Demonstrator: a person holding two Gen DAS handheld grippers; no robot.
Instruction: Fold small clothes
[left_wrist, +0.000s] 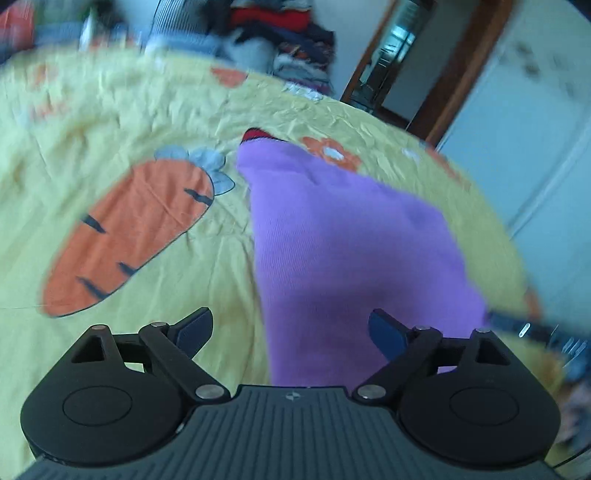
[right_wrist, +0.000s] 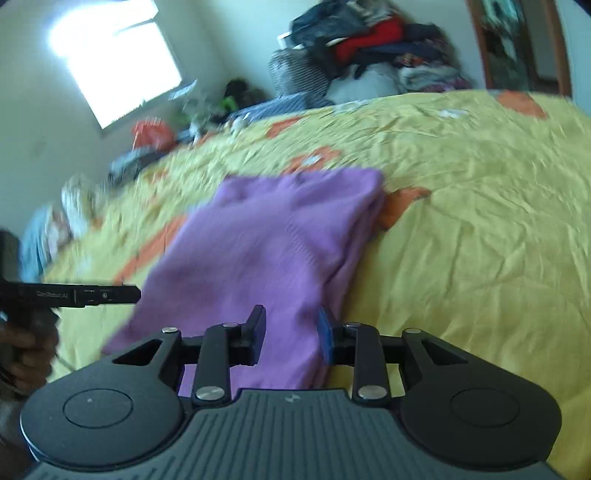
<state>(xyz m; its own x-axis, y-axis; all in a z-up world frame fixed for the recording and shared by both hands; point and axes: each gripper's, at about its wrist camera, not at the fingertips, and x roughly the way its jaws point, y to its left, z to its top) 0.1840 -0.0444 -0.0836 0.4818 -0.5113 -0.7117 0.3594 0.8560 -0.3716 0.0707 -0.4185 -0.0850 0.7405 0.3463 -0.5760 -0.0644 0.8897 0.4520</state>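
- A purple knitted garment (left_wrist: 343, 236), folded into a long flat shape, lies on a wrinkled yellow bedsheet (left_wrist: 155, 110) printed with orange carrots and small orange flowers.
- In the left wrist view, a large orange carrot print (left_wrist: 129, 232) sits on the sheet just beside the purple garment's left edge, and a sliver of red fabric (left_wrist: 256, 133) peeks out at the garment's far end.
- The left gripper (left_wrist: 291, 334) hangs above the near end of the purple garment, its blue-padded fingers spread wide apart with nothing between them.
- The right gripper (right_wrist: 291, 334) is above the near right edge of the purple garment; its fingers are partly apart, a gap showing between the blue pads, and no fabric is pinched.
- In the right wrist view, the left gripper's black finger reaches in beside the garment's near left corner.
- Beyond the far end of the purple garment, past the edge of the bed, a heap of mixed dark and red clothes (right_wrist: 373, 48) is stacked against the wall.
- Both views are blurred.
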